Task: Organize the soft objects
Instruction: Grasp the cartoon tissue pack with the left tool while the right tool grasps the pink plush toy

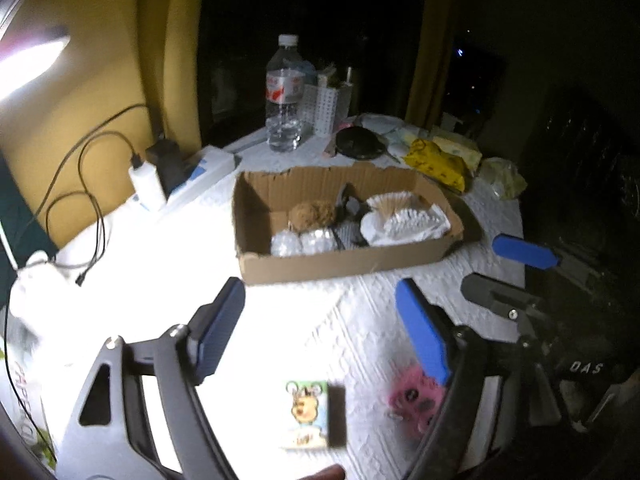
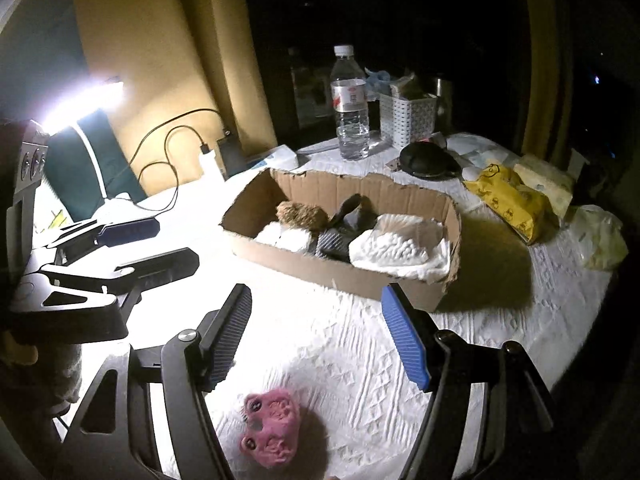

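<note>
A small cartoon-printed box [image 1: 307,414] lies nearest the left wrist camera on the white-clothed tabletop [image 1: 352,320], between the spread, empty fingers of the left gripper [image 1: 320,336]. Just right of it sits a pink soft toy [image 1: 414,400], partly hidden behind the blue-padded right finger. Farther back stands a cardboard box [image 1: 340,264] holding a brown fuzzy ball [image 1: 312,214], white puffs and cotton swabs in paper. The right gripper [image 1: 508,276] shows at the right edge, jaws apart. A water bottle [image 1: 284,96] stands behind the box.

In the right wrist view, the pink soft toy [image 2: 272,428] lies closest, low between the wide-open, empty fingers of the right gripper [image 2: 316,336]. The cardboard box [image 2: 340,272] sits beyond on the tabletop [image 2: 352,360]. The left gripper [image 2: 156,244] hangs at left, jaws parted. A yellow packet [image 2: 508,200] lies right of the box, the water bottle [image 2: 350,104] behind it.
</note>
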